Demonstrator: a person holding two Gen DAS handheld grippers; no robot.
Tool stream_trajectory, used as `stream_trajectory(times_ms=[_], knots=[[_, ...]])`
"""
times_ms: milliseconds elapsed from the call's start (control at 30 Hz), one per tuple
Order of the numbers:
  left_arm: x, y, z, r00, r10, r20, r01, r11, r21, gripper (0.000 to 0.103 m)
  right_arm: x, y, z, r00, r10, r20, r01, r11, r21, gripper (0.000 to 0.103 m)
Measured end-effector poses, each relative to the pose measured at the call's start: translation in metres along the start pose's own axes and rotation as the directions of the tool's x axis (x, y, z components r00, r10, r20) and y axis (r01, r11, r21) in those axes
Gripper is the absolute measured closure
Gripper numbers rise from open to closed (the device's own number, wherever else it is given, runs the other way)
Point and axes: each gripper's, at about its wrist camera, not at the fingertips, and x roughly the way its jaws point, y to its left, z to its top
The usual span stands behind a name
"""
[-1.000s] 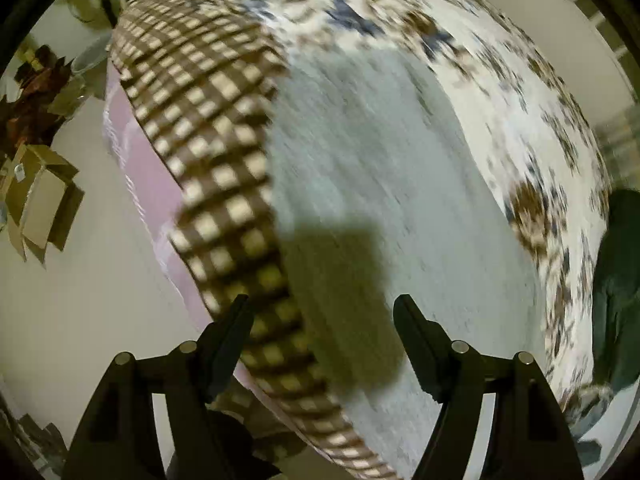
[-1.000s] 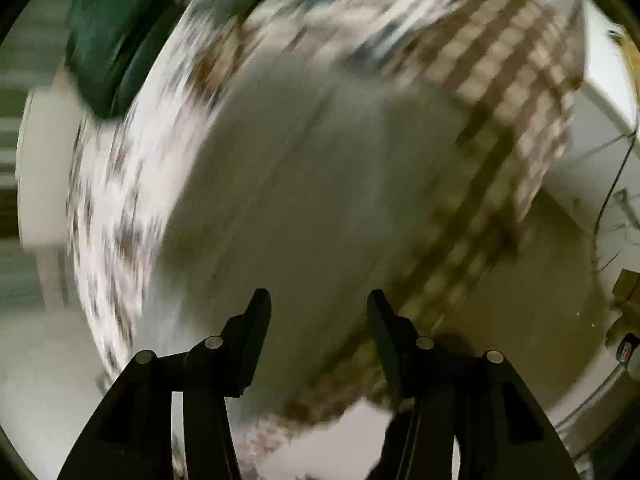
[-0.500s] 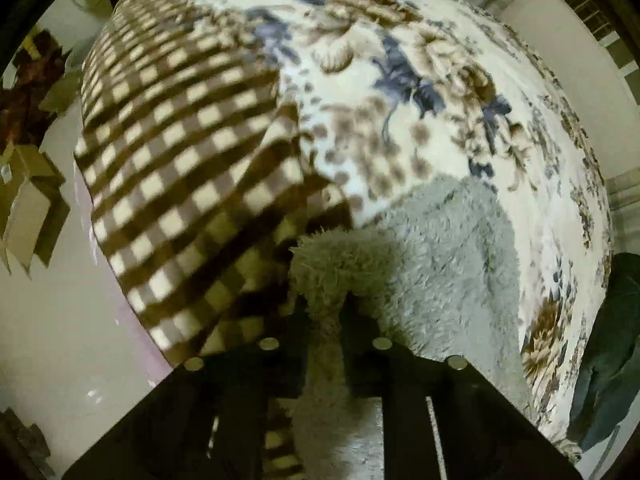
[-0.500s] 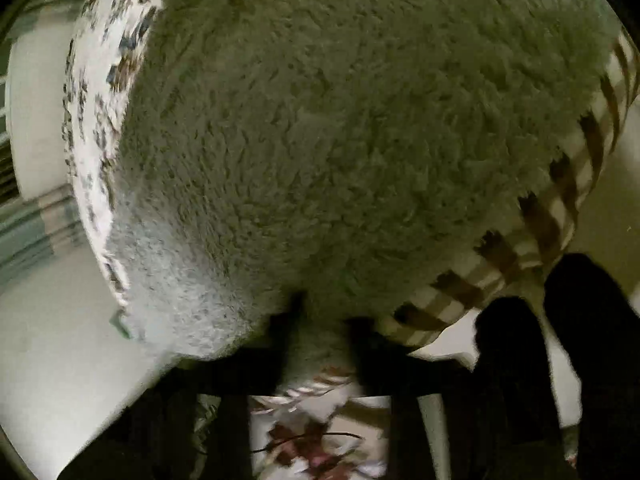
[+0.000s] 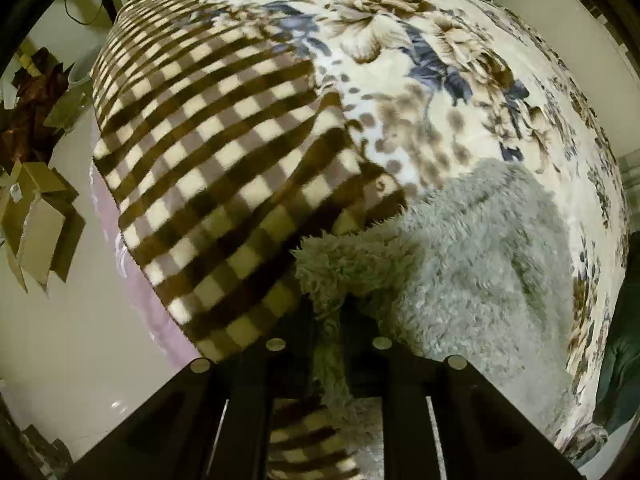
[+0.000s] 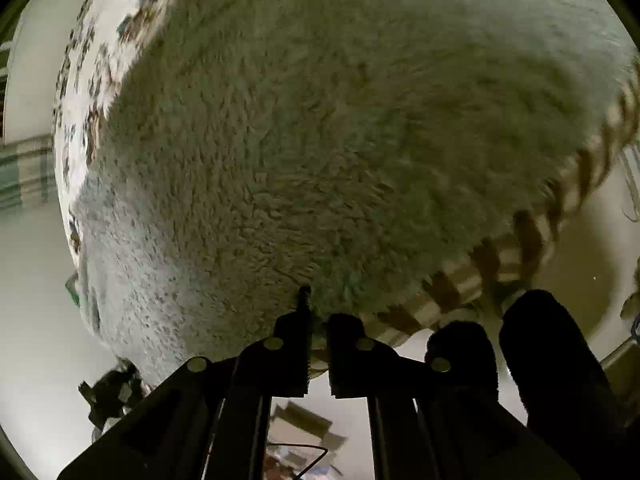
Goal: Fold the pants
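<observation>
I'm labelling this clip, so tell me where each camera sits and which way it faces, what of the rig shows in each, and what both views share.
Left wrist: on the left hand-held gripper, looking forward and down over the bed's checked and floral blanket; its black fingers are pinched on the grey fleece pants.
Right wrist: on the right hand-held gripper, pressed close to the pants, which fill the view; its fingers clamp the near edge.
Shared: the fleece pants, the blanket and the pale floor.
</observation>
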Motion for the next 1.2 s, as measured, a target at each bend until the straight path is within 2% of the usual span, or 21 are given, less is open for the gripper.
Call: stream_trajectory(times_ms=[33,100,133,167,200,333,400,433,533,633,733,833,900,933,1000,1033,1133,1200], knots=[[-0.004,-0.003,-0.001,1.000,-0.008,-0.005,0.008,1.000,0.005,0.092,-0.002,-0.001,0.002,1.000,0.012,-0.013,-0.012,1.000,-0.004,0.089],[-0.022,-0.016,-0.009,1.000,0.013,0.017,-0.014,0.999,0.042,0.091,-0.008,-0.004,0.005,0.997,0.058,-0.047,-0.057,0.998,0.006,0.071],[-0.029,-0.021,-0.014,0.999,0.038,0.033,-0.040,0.997,0.062,0.083,-0.016,-0.009,0.006,0.997,0.065,-0.051,-0.064,0.998,0.009,0.050],[-0.040,-0.030,-0.024,0.996,0.060,0.060,-0.066,0.993,0.094,0.075,-0.026,-0.014,0.007,0.996,0.077,-0.038,-0.076,0.997,0.012,0.042],[-0.047,-0.039,-0.032,0.995,0.064,0.070,-0.072,0.990,0.124,0.070,-0.040,-0.021,0.008,0.996,0.084,-0.014,-0.084,0.996,0.007,0.042],[-0.068,-0.078,-0.072,0.992,0.077,0.099,-0.099,0.965,0.242,0.025,-0.095,-0.057,0.021,0.993,0.082,0.079,-0.085,0.996,0.036,0.042],[-0.075,-0.110,-0.102,0.993,0.064,0.094,-0.090,0.947,0.308,0.025,-0.130,-0.082,0.038,0.986,0.069,0.152,-0.081,0.994,0.075,0.042],[-0.076,-0.126,-0.118,0.997,0.038,0.070,-0.060,0.938,0.340,0.025,-0.144,-0.090,0.048,0.982,0.067,0.178,-0.083,0.993,0.084,0.042],[-0.070,-0.179,-0.166,1.000,0.000,-0.013,0.006,0.904,0.428,0.025,-0.194,-0.122,0.095,0.957,-0.007,0.289,-0.024,0.994,0.105,0.041],[-0.049,-0.246,-0.223,0.992,-0.012,-0.123,0.077,0.843,0.532,0.025,-0.230,-0.139,0.160,0.934,-0.064,0.352,0.045,0.997,0.062,0.041],[-0.025,-0.298,-0.265,0.985,0.006,-0.170,0.101,0.786,0.610,0.025,-0.247,-0.141,0.234,0.915,-0.163,0.368,0.188,0.982,-0.031,0.041],[0.005,-0.338,-0.297,0.985,0.062,-0.161,0.066,0.728,0.682,0.025,-0.242,-0.150,0.297,0.924,-0.194,0.328,0.225,0.973,-0.057,0.041],[0.024,-0.353,-0.305,0.984,0.103,-0.148,0.032,0.709,0.705,0.025,-0.233,-0.153,0.327,0.944,-0.177,0.277,0.204,0.976,-0.071,0.041],[0.032,-0.356,-0.308,0.983,0.122,-0.139,0.012,0.707,0.707,0.025,-0.228,-0.150,0.330,0.951,-0.164,0.263,0.193,0.978,-0.085,0.043],[0.043,-0.356,-0.307,0.980,0.140,-0.139,-0.006,0.727,0.687,0.025,-0.229,-0.145,0.330,0.946,-0.132,0.295,0.177,0.975,-0.133,0.079],[0.046,-0.354,-0.305,0.980,0.141,-0.142,-0.008,0.738,0.674,0.025,-0.231,-0.141,0.329,0.938,-0.143,0.316,0.200,0.967,-0.158,0.096],[0.050,-0.348,-0.300,0.981,0.120,-0.154,0.006,0.771,0.637,0.025,-0.247,-0.131,0.320,0.907,-0.114,0.405,0.216,0.952,-0.217,0.097],[0.048,-0.345,-0.298,0.982,0.117,-0.149,0.003,0.777,0.630,0.024,-0.260,-0.128,0.317,0.885,-0.106,0.453,0.228,0.948,-0.223,0.097]])
